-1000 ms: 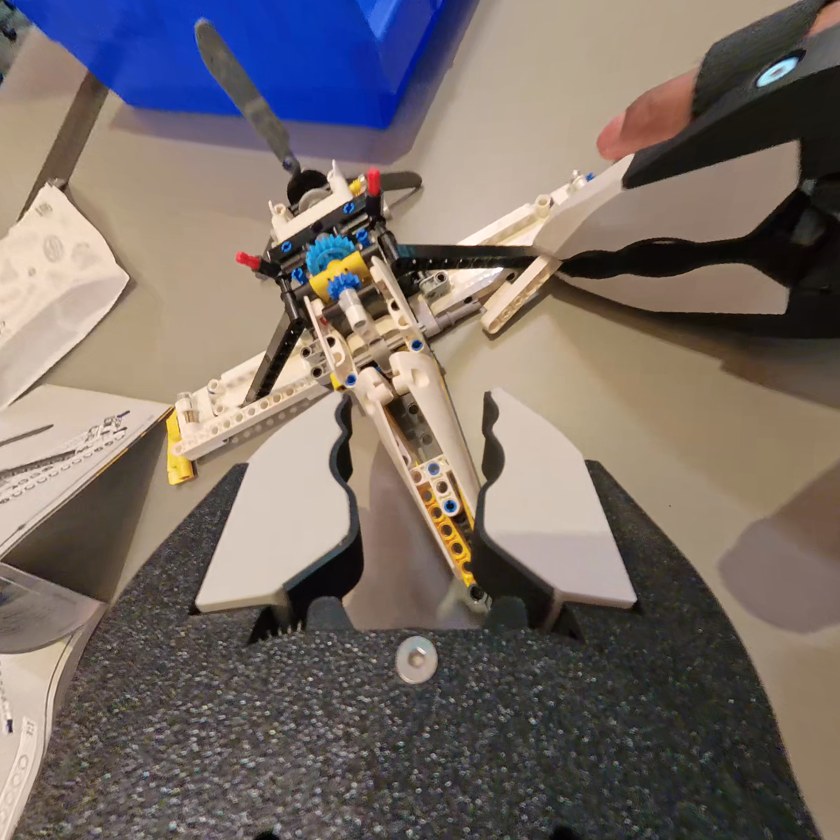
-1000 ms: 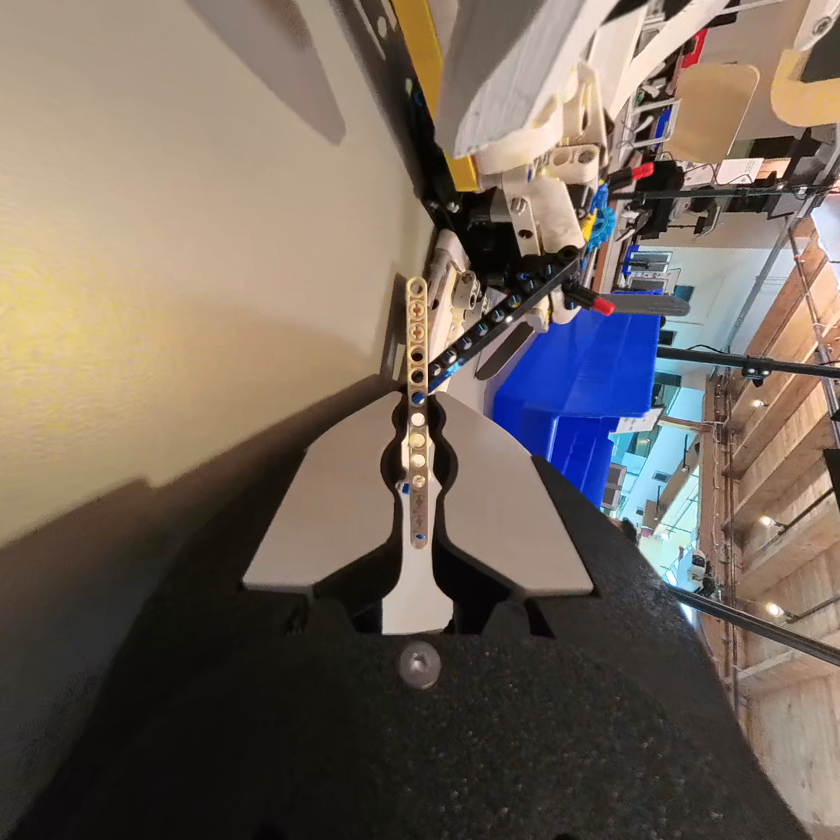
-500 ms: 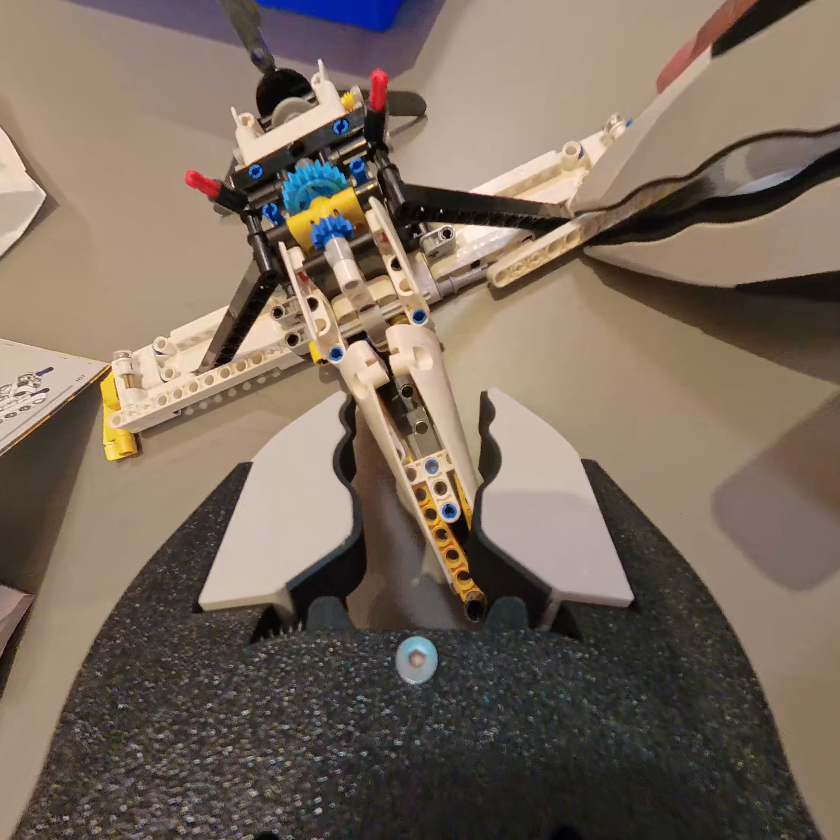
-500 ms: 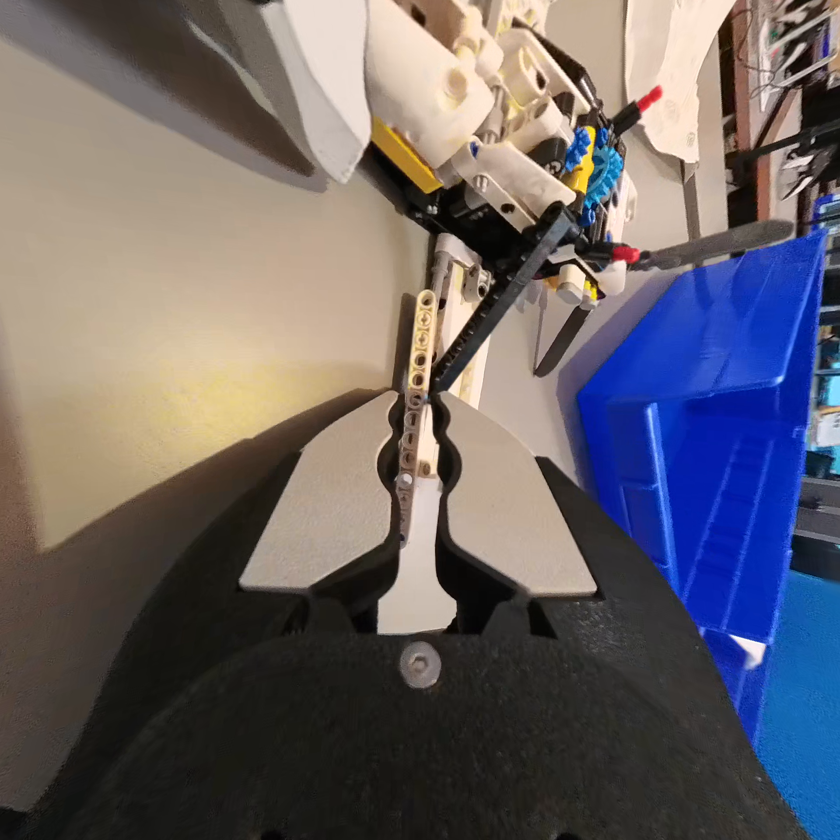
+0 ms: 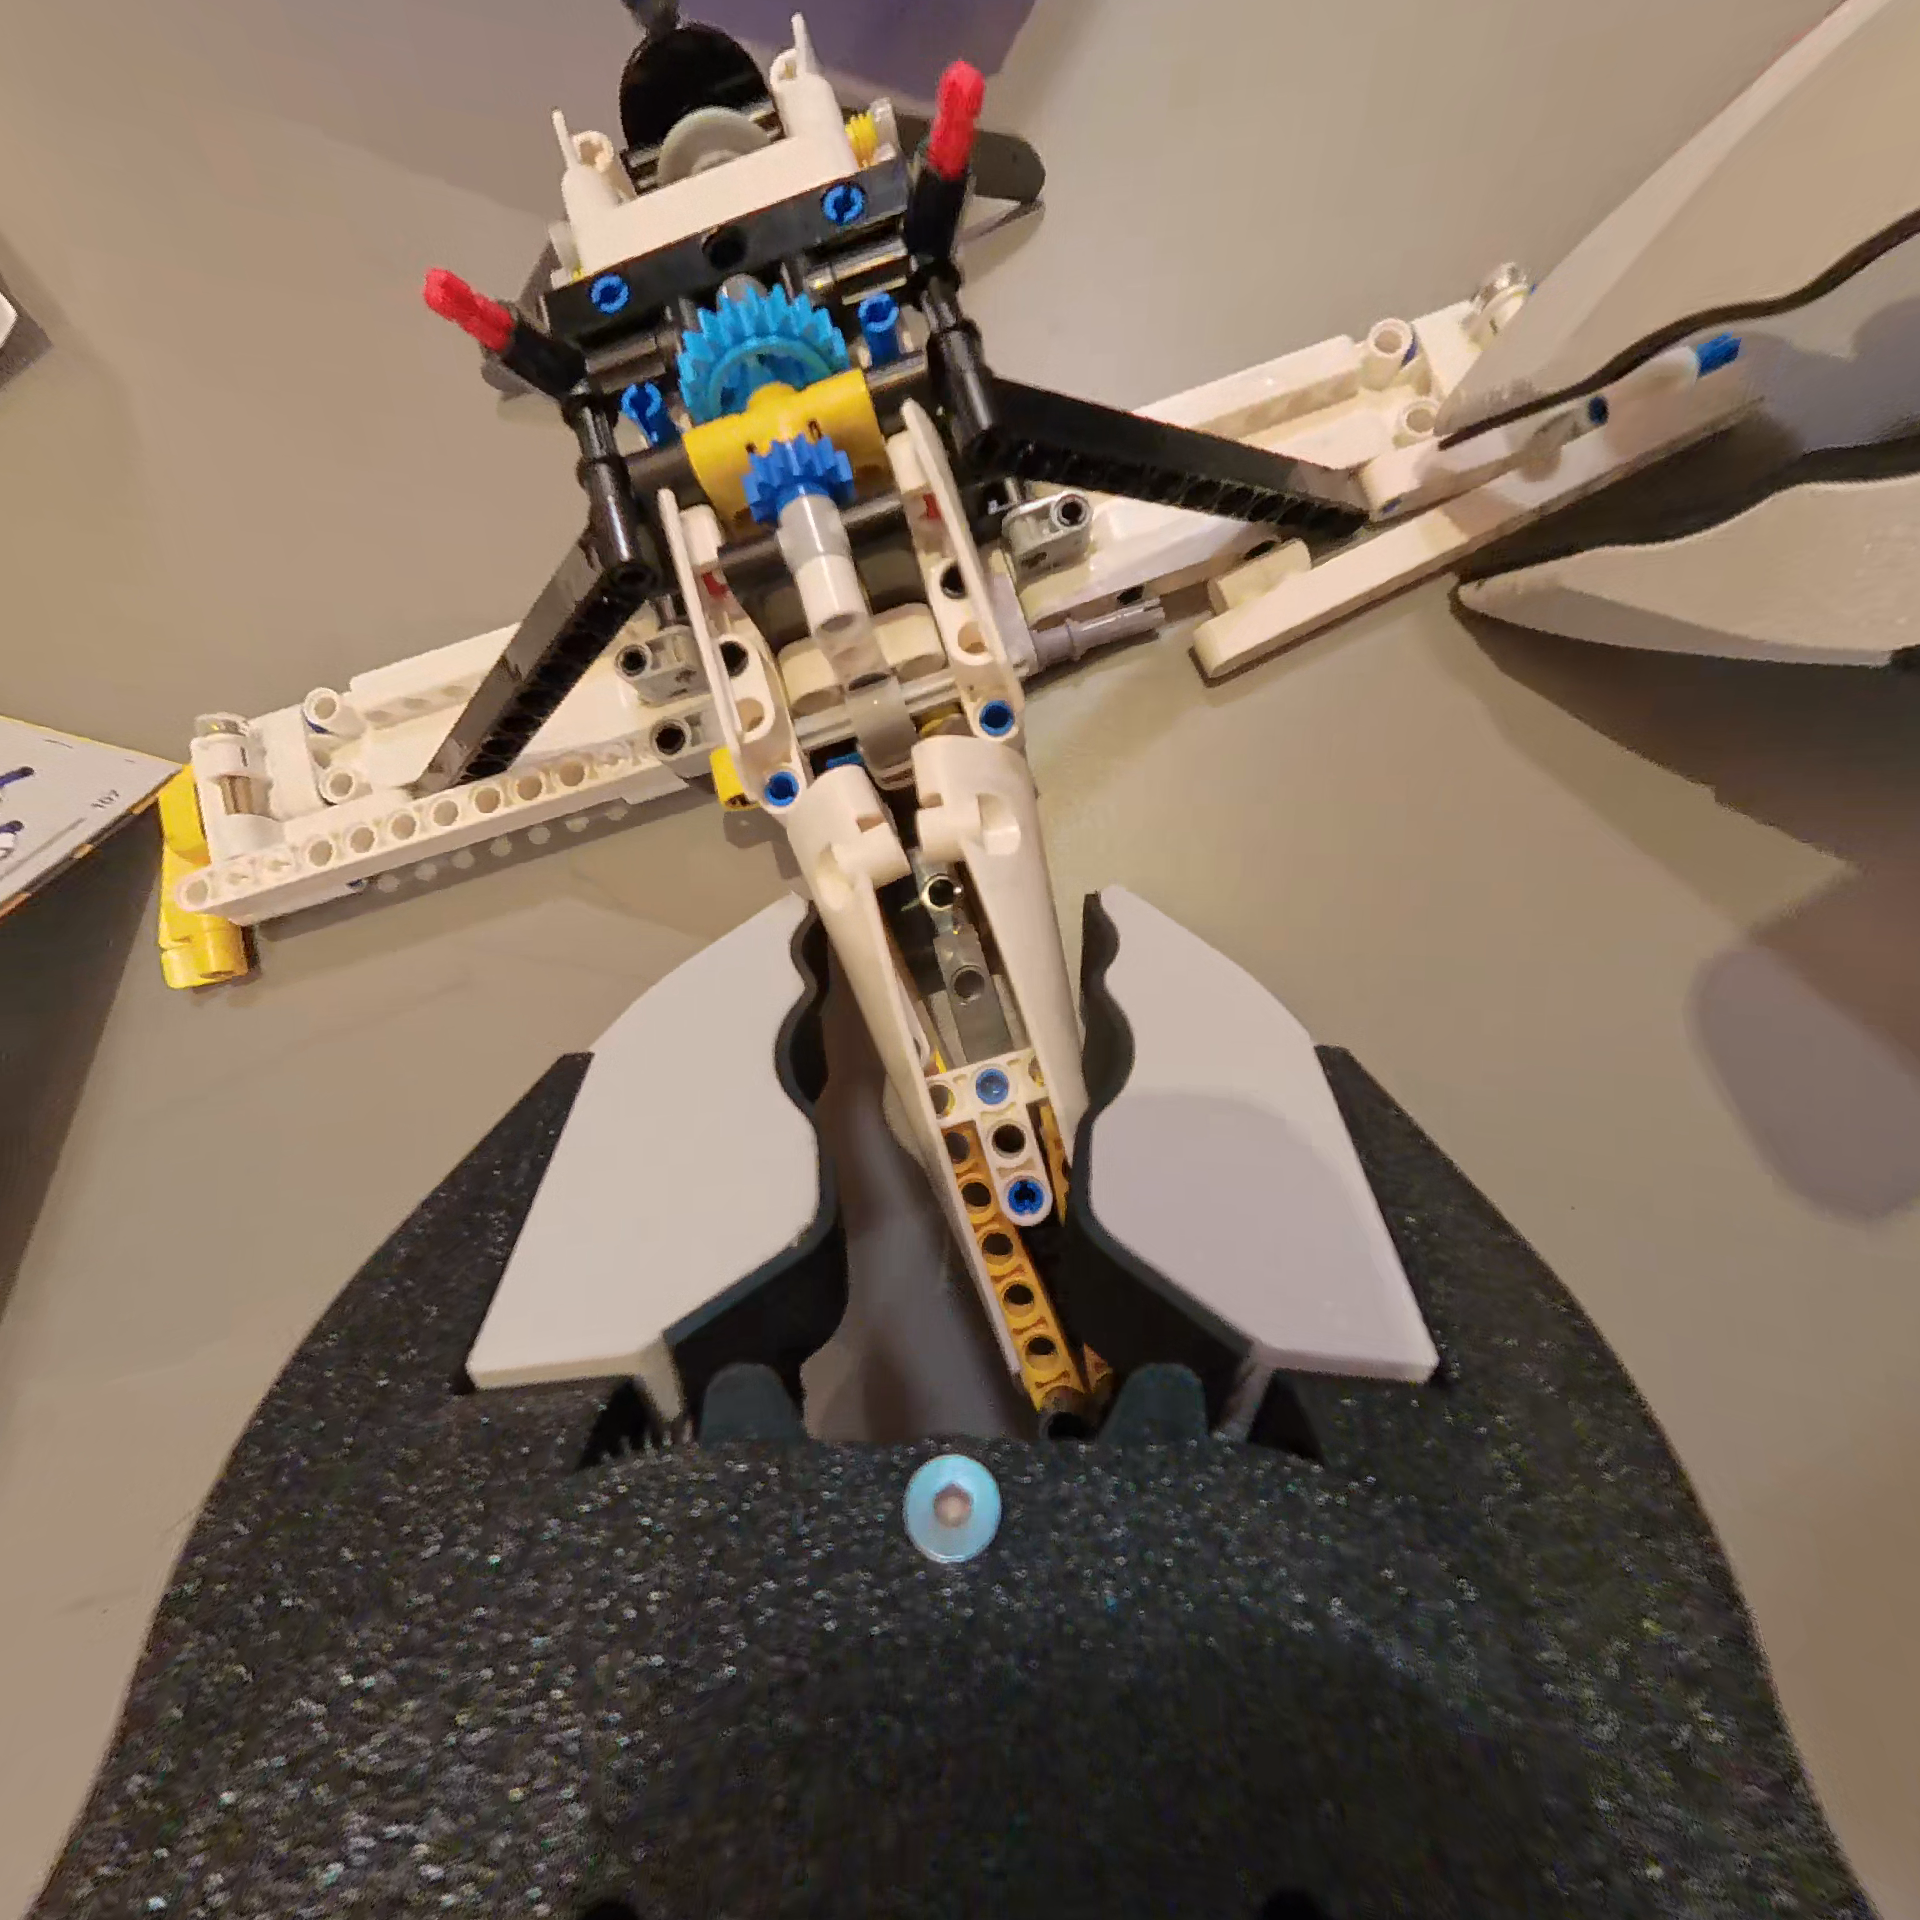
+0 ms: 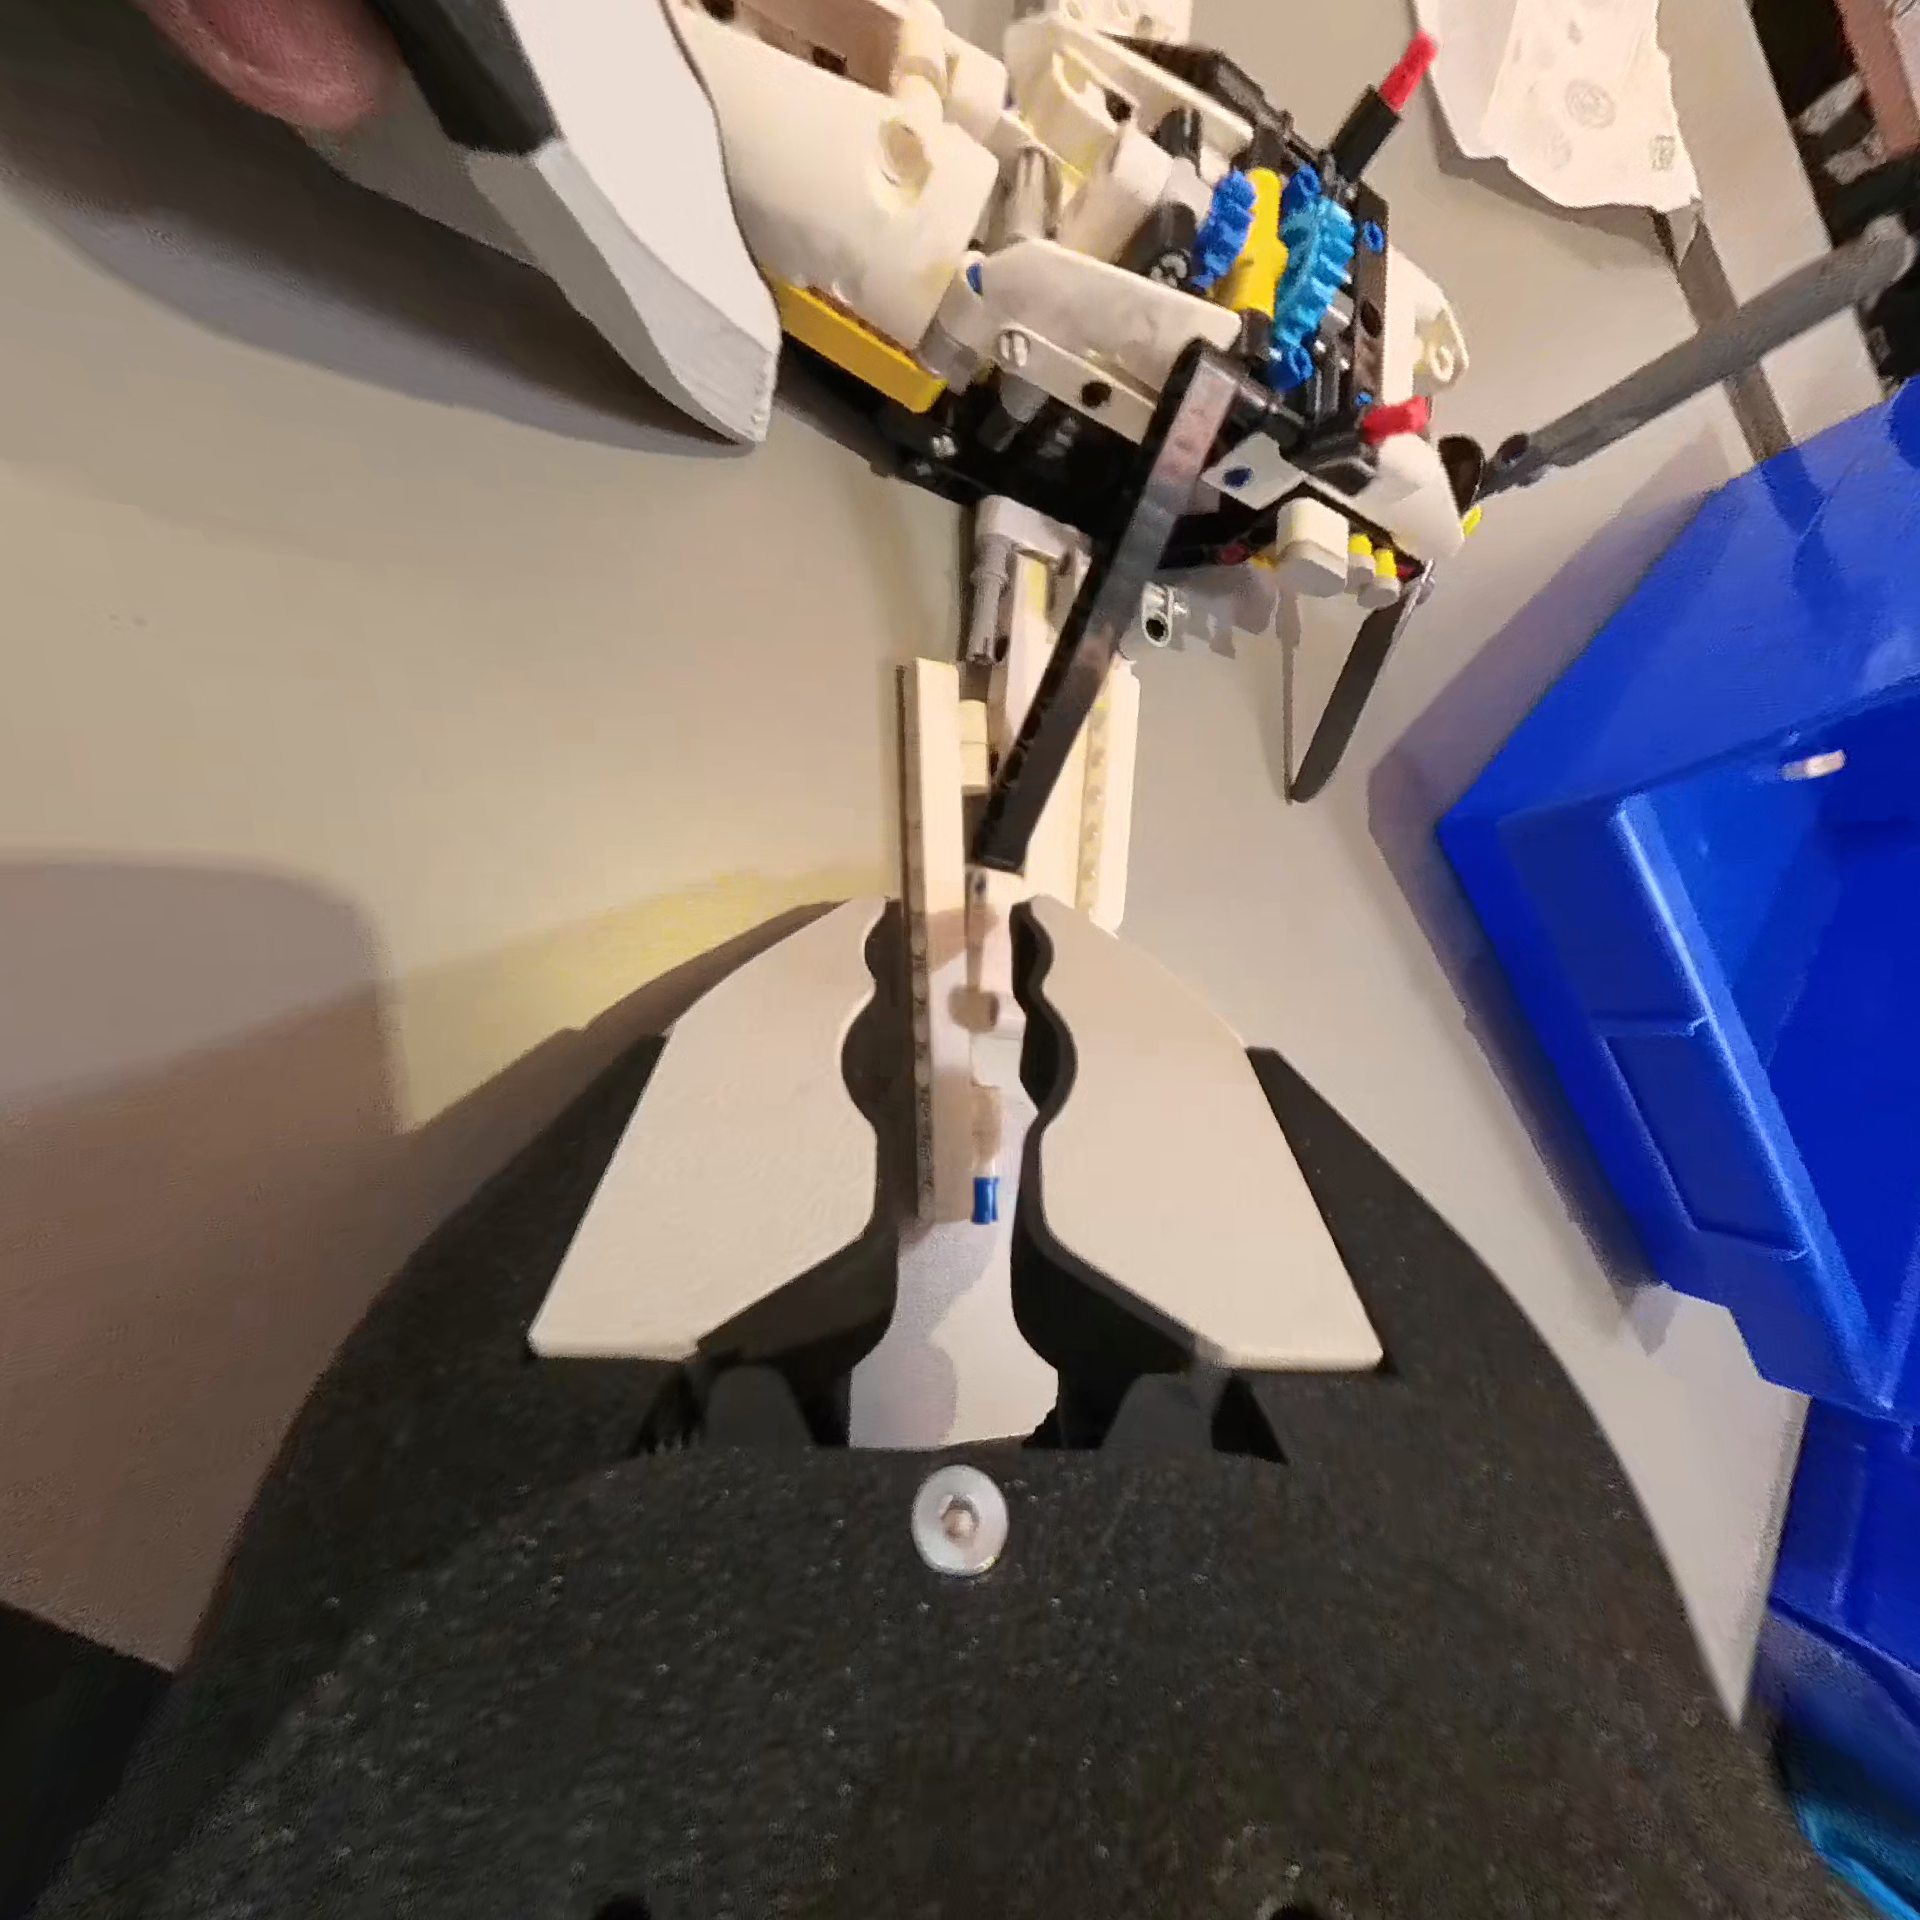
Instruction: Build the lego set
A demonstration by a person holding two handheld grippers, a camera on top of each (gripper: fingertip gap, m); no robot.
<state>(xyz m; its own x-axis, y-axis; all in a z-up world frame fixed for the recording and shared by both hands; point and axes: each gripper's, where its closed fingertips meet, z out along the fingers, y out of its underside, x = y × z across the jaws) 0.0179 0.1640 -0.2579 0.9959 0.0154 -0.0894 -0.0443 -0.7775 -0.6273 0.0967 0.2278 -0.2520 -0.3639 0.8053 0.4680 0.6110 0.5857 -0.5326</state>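
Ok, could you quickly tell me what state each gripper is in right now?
Left gripper: partly open around the model's tail; firm grip cannot be told.
Right gripper: narrow around the white wing tip; grip cannot be told.

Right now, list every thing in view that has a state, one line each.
Toy plane model: part-built, resting on the table.
Left gripper: jaws around the model's tail boom, right pad against it, left pad apart.
Right gripper: jaws around the white wing tip, gaps visible beside it.
Blue bin: upright, beside the model.
Booklet: lying flat.
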